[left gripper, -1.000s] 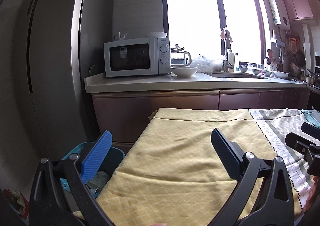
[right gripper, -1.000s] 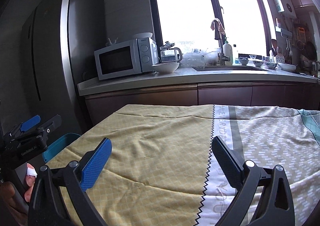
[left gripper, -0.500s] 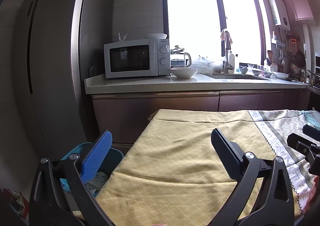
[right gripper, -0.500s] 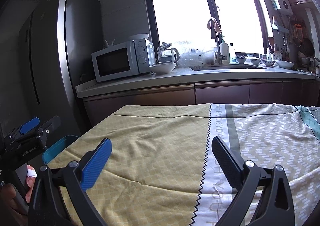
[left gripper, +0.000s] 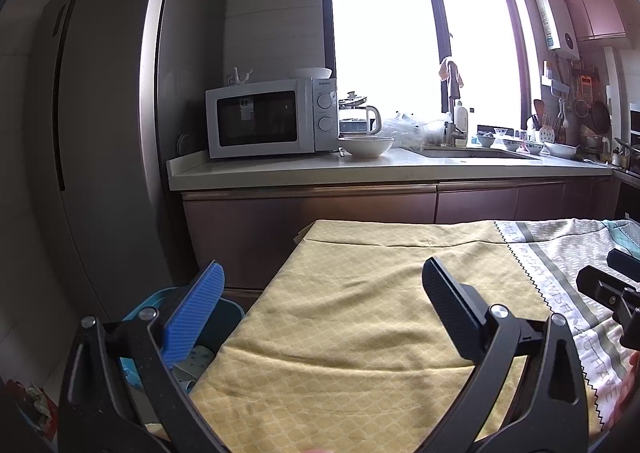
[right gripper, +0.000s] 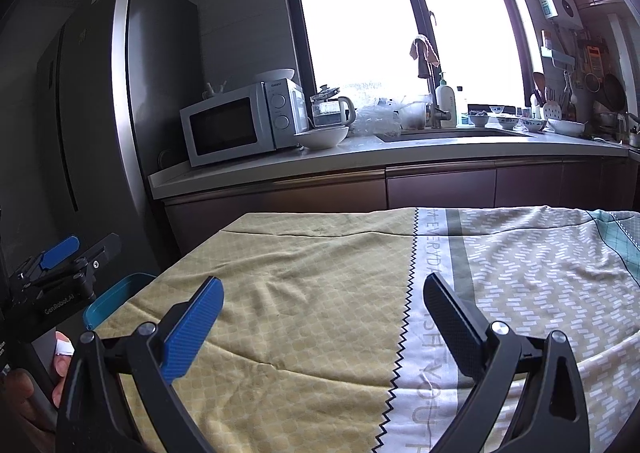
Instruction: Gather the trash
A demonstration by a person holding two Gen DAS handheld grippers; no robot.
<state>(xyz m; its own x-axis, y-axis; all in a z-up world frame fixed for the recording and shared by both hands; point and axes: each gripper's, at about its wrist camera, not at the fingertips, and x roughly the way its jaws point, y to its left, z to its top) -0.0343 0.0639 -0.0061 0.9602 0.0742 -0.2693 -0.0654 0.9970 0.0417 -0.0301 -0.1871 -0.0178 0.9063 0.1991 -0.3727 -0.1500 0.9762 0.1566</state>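
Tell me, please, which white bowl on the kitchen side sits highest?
The white bowl on top of the microwave. The larger bowl rests on the countertop in front of the kettle; the small bowls stand by the sink.

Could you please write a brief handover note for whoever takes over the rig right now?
Left gripper: open, empty, above the yellow cloth near the table's left edge.
Right gripper: open, empty, above the same cloth, further right.
Blue bin: on the floor by the table's left edge, with some items inside.
Done: no trash shows on the cloth.
Left: judging by these views, possibly nothing; check the table's hidden parts.
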